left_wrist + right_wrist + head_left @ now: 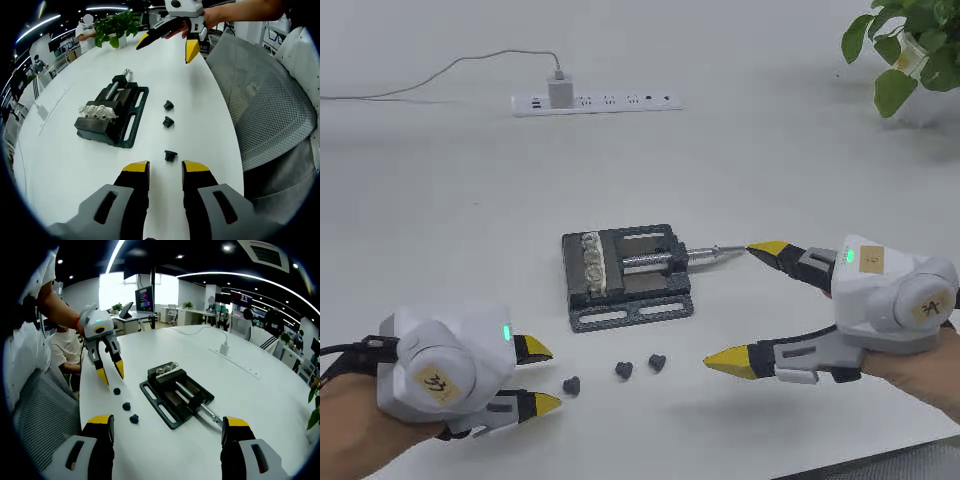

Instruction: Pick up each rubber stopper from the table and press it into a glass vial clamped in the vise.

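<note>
A black vise point(628, 277) point(112, 114) point(175, 392) stands mid-table with a row of glass vials point(592, 260) point(96, 111) point(166, 369) clamped in it. Three black rubber stoppers point(571, 384) point(624, 370) point(657, 362) lie on the table in front of it, also seen as stoppers point(170, 155) point(168, 121) point(169, 105) and stoppers point(116, 391) point(126, 406) point(134, 418). My left gripper point(542, 377) point(165, 170) is open, just short of the nearest stopper. My right gripper point(748, 305) point(167, 425) is wide open by the vise handle point(713, 255), holding nothing.
A white power strip point(596, 101) with a plugged charger and cable lies at the table's back. A potted plant point(905, 45) stands at the far right corner. A mesh chair point(260, 105) sits beside the table edge. People sit in the background.
</note>
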The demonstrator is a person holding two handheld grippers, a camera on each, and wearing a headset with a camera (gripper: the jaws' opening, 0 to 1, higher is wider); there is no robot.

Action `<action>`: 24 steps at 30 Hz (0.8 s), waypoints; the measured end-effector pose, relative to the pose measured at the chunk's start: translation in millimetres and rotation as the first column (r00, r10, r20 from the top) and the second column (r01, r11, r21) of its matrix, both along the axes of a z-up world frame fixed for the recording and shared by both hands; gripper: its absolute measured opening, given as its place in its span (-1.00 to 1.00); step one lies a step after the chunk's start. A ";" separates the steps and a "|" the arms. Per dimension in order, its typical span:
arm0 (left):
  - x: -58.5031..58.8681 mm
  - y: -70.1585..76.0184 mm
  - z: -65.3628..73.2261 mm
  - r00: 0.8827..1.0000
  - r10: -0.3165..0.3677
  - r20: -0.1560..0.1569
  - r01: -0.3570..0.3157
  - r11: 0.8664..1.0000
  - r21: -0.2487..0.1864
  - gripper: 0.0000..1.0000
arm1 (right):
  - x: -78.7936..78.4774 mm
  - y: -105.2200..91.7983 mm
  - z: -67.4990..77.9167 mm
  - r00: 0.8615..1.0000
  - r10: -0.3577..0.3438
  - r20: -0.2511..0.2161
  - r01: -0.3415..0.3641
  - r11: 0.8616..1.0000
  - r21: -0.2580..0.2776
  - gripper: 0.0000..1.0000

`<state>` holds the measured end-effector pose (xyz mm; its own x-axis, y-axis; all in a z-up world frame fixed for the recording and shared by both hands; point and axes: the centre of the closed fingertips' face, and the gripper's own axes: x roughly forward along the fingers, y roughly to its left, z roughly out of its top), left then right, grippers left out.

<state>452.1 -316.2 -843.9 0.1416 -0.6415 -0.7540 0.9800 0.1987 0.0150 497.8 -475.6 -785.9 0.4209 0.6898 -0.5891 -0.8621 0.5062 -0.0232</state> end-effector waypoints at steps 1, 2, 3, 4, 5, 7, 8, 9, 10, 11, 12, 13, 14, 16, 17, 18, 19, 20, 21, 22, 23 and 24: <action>-0.2 -0.8 -1.3 1.000 0.000 -0.005 0.000 1.000 0.003 -0.59 | 0.0 -0.1 -0.2 1.000 -0.001 0.000 0.001 1.000 0.000 0.76; -0.8 -1.4 -3.8 1.000 -0.005 -0.009 0.005 1.000 0.013 -0.60 | 0.0 -0.1 -0.2 1.000 -0.001 -0.001 0.001 1.000 0.000 0.76; -1.1 -2.2 -4.8 1.000 -0.010 -0.008 0.010 1.000 0.015 -0.60 | 0.0 -0.2 -0.5 1.000 -0.002 -0.001 0.002 1.000 0.001 0.76; -1.3 -3.4 -5.8 1.000 -0.014 -0.008 0.014 1.000 0.016 -0.61 | 0.1 -0.3 -0.9 1.000 -0.003 -0.002 0.003 1.000 0.001 0.76; -1.6 -4.1 -6.4 1.000 -0.018 -0.010 0.018 1.000 0.018 -0.63 | 0.1 -0.4 -1.2 1.000 -0.004 -0.003 0.004 1.000 0.001 0.76; -1.8 -5.5 -6.9 1.000 -0.023 -0.011 0.023 1.000 0.018 -0.68 | 0.2 -0.8 -1.6 1.000 -0.004 -0.003 0.004 1.000 0.001 0.76; -1.6 -6.0 -7.7 1.000 -0.023 -0.011 0.024 1.000 0.019 -0.69 | 0.4 -1.1 -1.7 1.000 -0.005 -0.003 0.005 1.000 0.000 0.76; -1.6 -6.3 -9.5 1.000 -0.025 -0.012 0.026 0.999 0.024 -0.69 | 0.6 -1.5 -1.7 1.000 -0.007 -0.004 0.007 1.000 0.001 0.76; -1.7 -6.5 -10.8 1.000 -0.028 -0.013 0.028 0.999 0.028 -0.70 | 0.8 -1.7 -1.6 1.000 -0.007 -0.003 0.007 1.000 0.001 0.76; -2.1 -6.6 -11.7 0.999 -0.030 -0.014 0.031 0.999 0.031 -0.72 | 0.8 -1.9 -1.6 1.000 -0.008 -0.003 0.008 1.000 0.001 0.75; -3.1 -7.4 -12.3 0.999 -0.037 -0.016 0.038 0.999 0.031 -0.72 | 0.7 -2.2 -1.7 1.000 -0.009 -0.004 0.009 1.000 0.000 0.75; -3.7 -7.6 -13.2 0.999 -0.043 -0.015 0.043 0.998 0.036 -0.72 | 0.7 -2.5 -1.9 1.000 -0.009 -0.005 0.009 1.000 0.000 0.75; -3.7 -7.6 -13.7 0.999 -0.048 -0.011 0.048 0.998 0.041 -0.74 | 0.7 -2.9 -2.2 1.000 -0.010 -0.007 0.010 1.000 0.000 0.75; -3.4 -8.3 -13.5 0.999 -0.046 -0.014 0.047 0.998 0.037 -0.78 | 0.9 -3.6 -2.7 1.000 -0.012 -0.007 0.012 1.000 0.000 0.75; -3.1 -8.5 -14.1 0.999 -0.045 -0.014 0.045 0.998 0.037 -0.80 | 0.9 -4.0 -2.8 1.000 -0.013 -0.007 0.013 1.000 0.000 0.74; -2.9 -8.9 -14.3 0.999 -0.045 -0.013 0.046 0.998 0.037 -0.80 | 0.9 -4.2 -2.8 1.000 -0.013 -0.006 0.013 1.000 0.000 0.75; -3.4 -9.4 -15.0 0.999 -0.048 -0.016 0.049 0.998 0.039 -0.80 | 0.8 -4.4 -2.8 1.000 -0.013 -0.008 0.013 1.000 -0.001 0.75; -4.0 -9.4 -15.5 0.999 -0.051 -0.016 0.052 0.998 0.042 -0.80 | 0.7 -4.6 -3.0 1.000 -0.013 -0.009 0.013 1.000 -0.002 0.74; -4.2 -9.4 -15.9 0.998 -0.054 -0.015 0.055 0.998 0.045 -0.81 | 0.7 -4.8 -3.0 1.000 -0.013 -0.008 0.013 1.000 -0.003 0.74; -4.1 -9.7 -16.2 0.998 -0.056 -0.014 0.056 0.997 0.044 -0.81 | 0.8 -5.0 -2.8 1.000 -0.015 -0.008 0.015 1.000 -0.002 0.74; -4.0 -10.0 -16.4 0.998 -0.055 -0.015 0.056 0.997 0.044 -0.82 | 0.8 -5.1 -2.8 1.000 -0.016 -0.008 0.016 1.000 -0.001 0.74; -3.7 -10.1 -16.9 0.998 -0.056 -0.014 0.056 0.997 0.046 -0.82 | 0.7 -5.4 -3.0 1.000 -0.016 -0.009 0.016 1.000 -0.003 0.74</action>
<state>448.4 -326.3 -860.8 0.0965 -0.6124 -0.7846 0.9897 0.1430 0.0100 498.5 -481.0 -789.0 0.4270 0.6812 -0.5947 -0.8538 0.5203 -0.0171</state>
